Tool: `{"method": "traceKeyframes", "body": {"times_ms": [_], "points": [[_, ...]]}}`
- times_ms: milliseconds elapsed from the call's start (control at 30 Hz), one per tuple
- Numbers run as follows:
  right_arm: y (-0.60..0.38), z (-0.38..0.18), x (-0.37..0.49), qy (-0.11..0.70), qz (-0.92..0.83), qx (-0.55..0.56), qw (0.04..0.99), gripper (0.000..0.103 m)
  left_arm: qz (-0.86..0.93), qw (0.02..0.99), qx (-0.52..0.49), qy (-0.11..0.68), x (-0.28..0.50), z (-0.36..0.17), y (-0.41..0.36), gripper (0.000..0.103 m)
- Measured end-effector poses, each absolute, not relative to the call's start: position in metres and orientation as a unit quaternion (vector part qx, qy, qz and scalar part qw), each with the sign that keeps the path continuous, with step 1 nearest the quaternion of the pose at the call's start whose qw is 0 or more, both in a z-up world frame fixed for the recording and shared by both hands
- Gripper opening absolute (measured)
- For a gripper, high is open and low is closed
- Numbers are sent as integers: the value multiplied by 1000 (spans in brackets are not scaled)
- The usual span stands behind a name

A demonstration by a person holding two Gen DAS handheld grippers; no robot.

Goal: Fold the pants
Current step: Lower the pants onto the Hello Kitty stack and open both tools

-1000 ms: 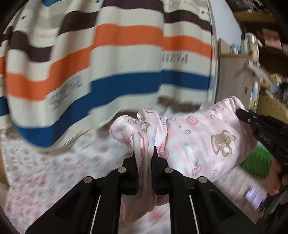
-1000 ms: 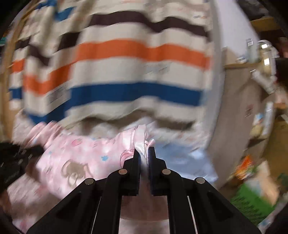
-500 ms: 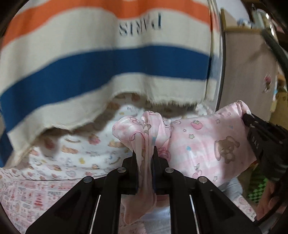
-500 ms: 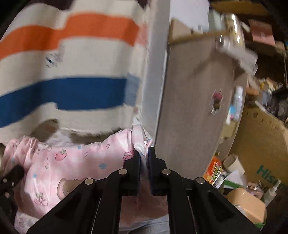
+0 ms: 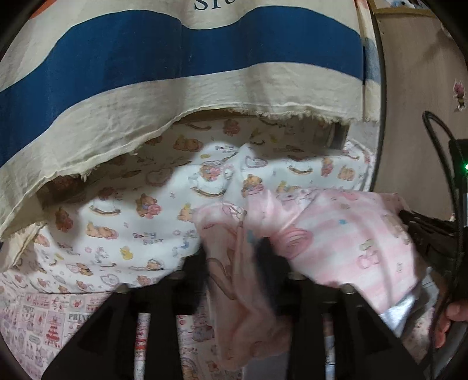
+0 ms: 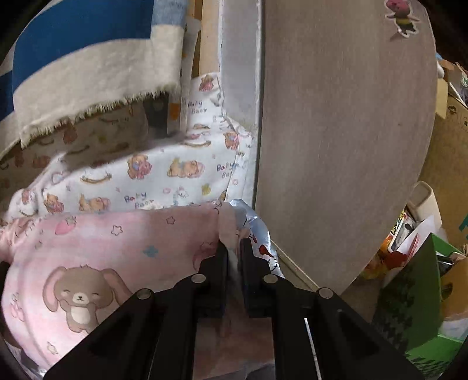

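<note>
While tools grip pants (image 6: 122, 248), striped cloth (image 5: 175, 73) overhangs

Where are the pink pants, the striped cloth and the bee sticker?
pink pants (image 6: 117, 248): right wrist view, on the stretched pink panel above the bunny print.
striped cloth (image 5: 175, 52): left wrist view, on its blue stripe.
bee sticker (image 6: 402, 14): right wrist view, on its body.

A lived-in home, most likely a child's sleeping corner.

A bear-print baby blanket (image 5: 140, 210) lies bunched on a pink patterned sheet (image 5: 38, 330), with a striped cloth (image 5: 146, 58) hanging over its far edge. Beside it stands a wooden panel (image 6: 345, 131) bearing a cartoon sticker (image 6: 402, 16), and past that, cardboard boxes (image 6: 450, 146) and household clutter (image 6: 409, 233) crowd the right side.
</note>
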State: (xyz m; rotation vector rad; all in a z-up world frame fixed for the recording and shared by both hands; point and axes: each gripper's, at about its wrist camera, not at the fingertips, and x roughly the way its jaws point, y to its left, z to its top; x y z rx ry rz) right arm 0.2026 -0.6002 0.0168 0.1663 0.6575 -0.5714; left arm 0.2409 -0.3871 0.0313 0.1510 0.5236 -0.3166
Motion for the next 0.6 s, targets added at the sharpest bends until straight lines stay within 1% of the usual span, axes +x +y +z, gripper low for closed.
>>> {"method": "traceKeyframes", "body": {"times_ms": [33,67,100,133,167,200,233,267,300,333,367,500,533,567,600], "points": [[-602,15,202,321,-276,82,902,8,-149,953,75,253,240,30,-386,56],[-602,14,202,322,-275,84,902,8,-145,955,76,246,239,30,-384,62],[-601,15,203,321,-275,79,903,8,-145,957,77,240,239,31,-381,65],[-598,16,202,319,-274,67,905,8,-145,958,77,236,238,32,-378,72],[-596,17,202,320,-270,58,906,12,-144,959,74,232,238,34,-374,79],[-597,19,200,320,-270,54,907,15,-141,961,68,228,237,36,-368,83],[-599,20,199,318,-272,55,907,25,-140,963,59,222,235,38,-362,86],[-601,22,195,310,-277,59,907,41,-140,965,54,216,234,41,-356,87],[-602,25,192,303,-281,64,909,52,-138,967,51,208,231,45,-351,88],[-604,28,184,283,-283,75,913,72,-137,969,50,200,228,49,-345,92],[-605,31,178,273,-277,86,918,79,-136,972,49,187,224,53,-340,95],[-599,43,163,253,-245,104,930,79,-130,979,39,153,209,69,-316,96],[-593,47,158,242,-246,99,933,81,-131,979,34,151,207,73,-310,97],[-588,50,154,233,-244,94,937,86,-133,980,29,147,204,77,-304,97],[-580,56,148,218,-237,86,943,87,-135,980,26,143,200,80,-300,97]]}}
